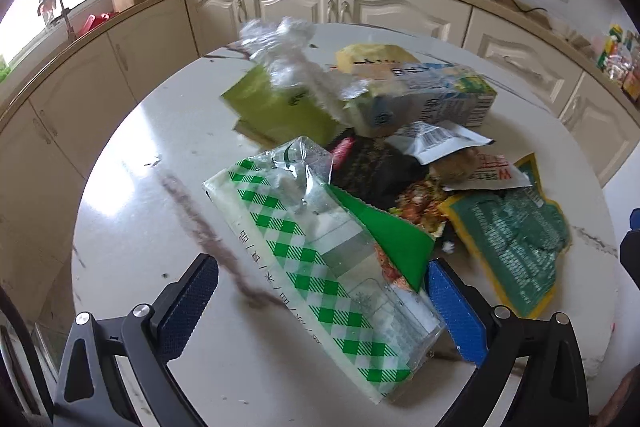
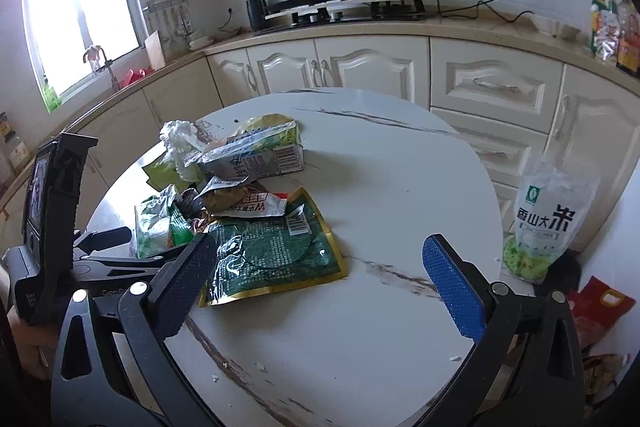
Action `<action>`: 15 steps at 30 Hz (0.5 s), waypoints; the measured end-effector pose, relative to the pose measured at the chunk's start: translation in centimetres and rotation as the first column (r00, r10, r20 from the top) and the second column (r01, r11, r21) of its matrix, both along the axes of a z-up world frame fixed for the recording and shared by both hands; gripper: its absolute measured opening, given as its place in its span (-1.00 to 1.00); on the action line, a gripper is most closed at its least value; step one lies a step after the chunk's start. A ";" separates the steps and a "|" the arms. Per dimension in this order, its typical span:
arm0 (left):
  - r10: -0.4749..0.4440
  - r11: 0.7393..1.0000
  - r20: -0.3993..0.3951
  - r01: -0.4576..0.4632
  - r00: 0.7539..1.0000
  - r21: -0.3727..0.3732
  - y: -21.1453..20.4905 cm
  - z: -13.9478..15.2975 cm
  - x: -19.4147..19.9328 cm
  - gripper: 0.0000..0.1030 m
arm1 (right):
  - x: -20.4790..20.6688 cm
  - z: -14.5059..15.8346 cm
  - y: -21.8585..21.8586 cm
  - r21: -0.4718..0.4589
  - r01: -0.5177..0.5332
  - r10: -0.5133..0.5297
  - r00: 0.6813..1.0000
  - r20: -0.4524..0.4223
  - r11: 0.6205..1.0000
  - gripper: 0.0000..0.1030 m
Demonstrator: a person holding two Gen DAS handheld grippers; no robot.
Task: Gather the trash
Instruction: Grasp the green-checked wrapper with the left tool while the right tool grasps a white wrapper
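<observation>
Beyond table (image 2: pixel 380 187), rice bag (image 2: pixel 548 219) reads 香山大米; wrapper (image 2: pixel 260 209) shows W.

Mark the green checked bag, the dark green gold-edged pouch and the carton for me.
green checked bag (image 1: pixel 320 267), left wrist view, middle of its checked face.
dark green gold-edged pouch (image 2: pixel 276 251), right wrist view, centre of its printed face.
carton (image 2: pixel 256 159), right wrist view, its side panel.

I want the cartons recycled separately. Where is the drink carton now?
The drink carton lies on its side at the pile's far end, beside the crumpled clear plastic, on the round table.
</observation>
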State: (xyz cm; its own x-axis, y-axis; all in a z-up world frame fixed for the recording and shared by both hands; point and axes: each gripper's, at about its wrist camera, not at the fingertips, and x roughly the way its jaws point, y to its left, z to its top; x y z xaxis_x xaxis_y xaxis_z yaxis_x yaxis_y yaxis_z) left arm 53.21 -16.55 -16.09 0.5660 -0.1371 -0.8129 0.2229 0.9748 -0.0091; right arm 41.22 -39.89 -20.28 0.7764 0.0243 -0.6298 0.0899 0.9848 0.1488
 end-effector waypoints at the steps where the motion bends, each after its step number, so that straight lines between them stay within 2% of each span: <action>1: 0.004 1.000 -0.001 -0.004 1.000 -0.008 0.8 0.0 -0.1 0.95 | 0.2 -0.2 0.3 -0.001 -0.008 0.008 1.000 -0.008 1.000 1.00; 3: 0.017 1.000 -0.027 -0.018 0.999 -0.024 2.4 -0.3 -0.1 0.95 | 0.8 -0.6 0.9 -0.005 -0.027 0.026 0.999 -0.025 1.000 1.00; 10: 0.000 1.000 -0.014 -0.001 1.000 -0.018 4.6 -0.2 -0.6 0.92 | 3.2 -2.3 3.1 -0.041 -0.091 0.086 0.990 -0.114 0.995 1.00; 12: -0.029 0.999 0.007 0.029 1.000 -0.018 4.4 -0.2 -0.8 0.82 | 3.6 -2.7 3.6 -0.050 -0.101 0.094 0.987 -0.130 0.994 1.00; 13: -0.041 0.999 0.016 0.041 0.999 -0.022 4.5 0.1 -1.0 0.67 | 3.8 -2.8 3.8 -0.058 -0.111 0.102 0.985 -0.143 0.992 1.00; 14: -0.055 0.998 0.032 0.056 0.998 -0.030 4.6 0.2 -1.2 0.39 | 3.9 -3.0 4.0 -0.071 -0.115 0.104 0.983 -0.150 0.991 1.00; 15: -0.065 0.997 0.044 0.066 0.997 -0.034 4.8 0.4 -1.4 0.34 | 4.0 -3.0 4.2 -0.084 -0.119 0.105 0.982 -0.157 0.989 1.00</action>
State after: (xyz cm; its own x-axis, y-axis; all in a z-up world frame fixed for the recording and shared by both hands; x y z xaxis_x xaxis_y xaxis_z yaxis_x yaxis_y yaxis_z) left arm 51.80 -11.77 -15.71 0.5893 -0.2031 -0.7819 0.2871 0.9574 -0.0322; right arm 45.22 -35.64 -23.32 0.6674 0.0420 -0.7435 -0.0073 0.9987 0.0498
